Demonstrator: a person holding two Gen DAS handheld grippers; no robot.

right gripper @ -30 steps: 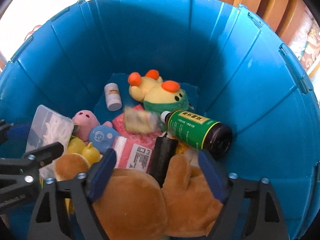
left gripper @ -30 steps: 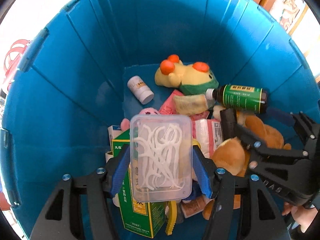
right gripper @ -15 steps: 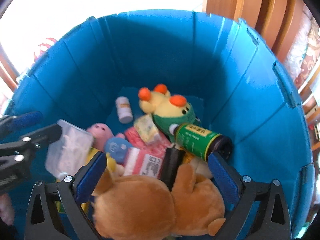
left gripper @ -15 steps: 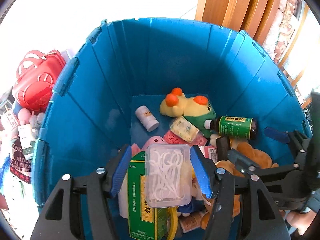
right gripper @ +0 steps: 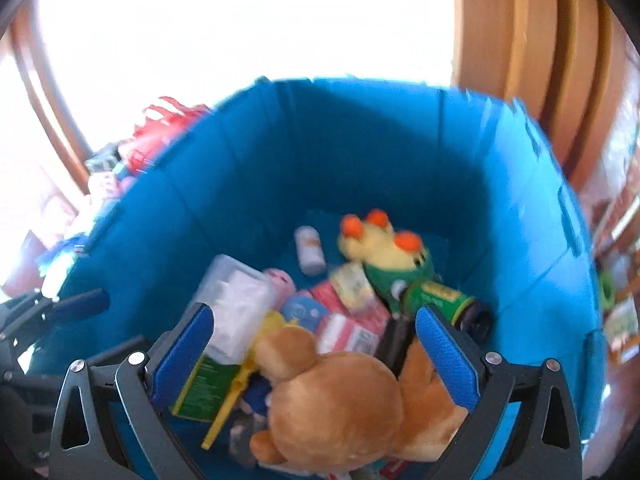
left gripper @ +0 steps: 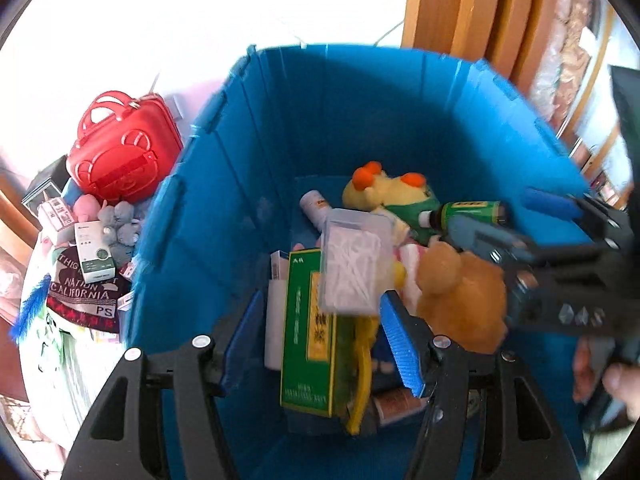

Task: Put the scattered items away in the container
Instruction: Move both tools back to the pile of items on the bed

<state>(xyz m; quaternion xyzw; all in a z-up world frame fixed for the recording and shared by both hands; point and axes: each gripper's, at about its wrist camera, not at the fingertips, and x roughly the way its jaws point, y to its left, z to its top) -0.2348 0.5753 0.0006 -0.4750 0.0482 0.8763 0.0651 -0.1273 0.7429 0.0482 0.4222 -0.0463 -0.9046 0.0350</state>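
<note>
The left tool (left gripper: 320, 300) is open and holds nothing. The clear box (left gripper: 354, 256) of white picks lies inside the blue bin (left gripper: 248, 184), on top of a green box (left gripper: 308, 332). The right tool (right gripper: 314, 312) has just been opening and is wide open above the brown teddy (right gripper: 340, 396), not squeezing it. The teddy is in the bin too.

the blue bin (left gripper: 248, 184) stands on a surface that its own walls mostly hide. left of the bin, heaped against its outer wall, sit a red handbag (left gripper: 124, 156), below it pink and grey plush toys (left gripper: 116, 216), a small white-and-green box (left gripper: 94, 254), and a dark cloth printed "california" (left gripper: 86, 296). what lies beneath this heap cannot be told. behind the bin to the right rises wooden furniture (left gripper: 472, 4).
</note>
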